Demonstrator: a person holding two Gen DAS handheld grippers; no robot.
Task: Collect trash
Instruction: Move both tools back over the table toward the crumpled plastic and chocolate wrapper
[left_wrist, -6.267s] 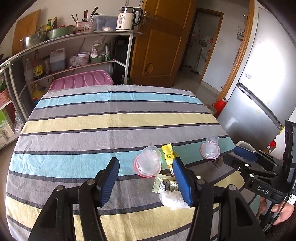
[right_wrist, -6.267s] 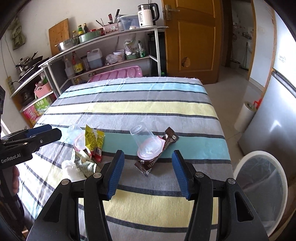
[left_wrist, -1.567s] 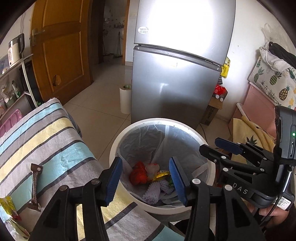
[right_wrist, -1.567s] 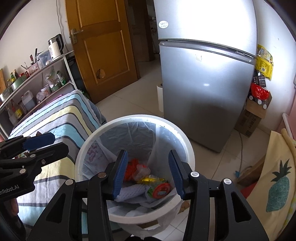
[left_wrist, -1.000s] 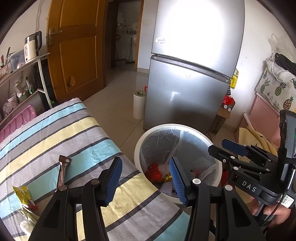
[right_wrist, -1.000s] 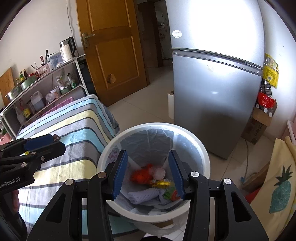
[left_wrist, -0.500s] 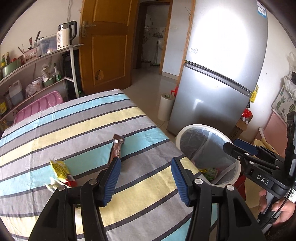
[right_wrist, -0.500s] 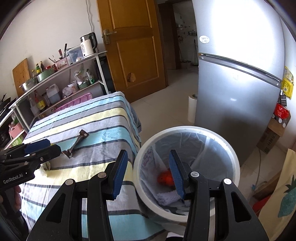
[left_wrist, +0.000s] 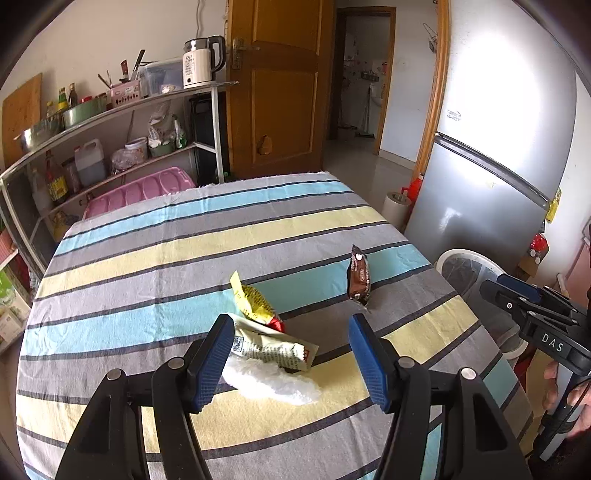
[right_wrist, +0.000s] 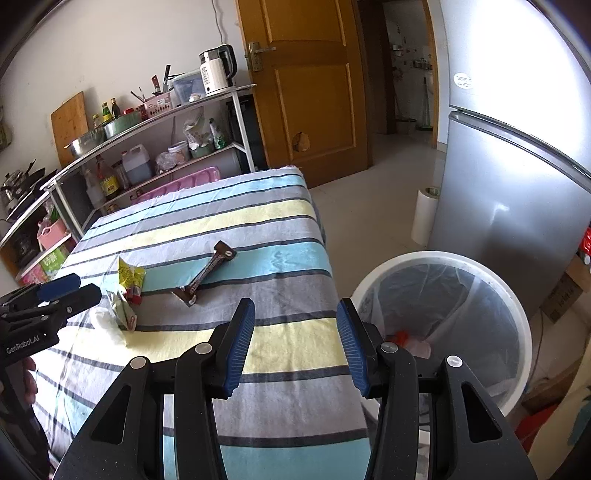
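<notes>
On the striped tablecloth lie a yellow snack wrapper, a pale printed wrapper, a crumpled white plastic bag and a brown chocolate wrapper. My left gripper hovers over the pale wrapper and white bag, jaws opening, pads touching nothing. My right gripper is open and empty above the table's right edge, beside the white trash bin. From the right wrist camera the brown chocolate wrapper, the yellow snack wrapper and the left gripper are visible.
The lined bin holds red and clear trash and stands on the floor between table and silver fridge. A metal shelf with kettle, bottles and bowls runs behind the table. A paper roll stands by the fridge.
Both grippers swung left from over the bin back to the table. The left gripper's jaws have widened. The wrappers now lie right under the left gripper.
</notes>
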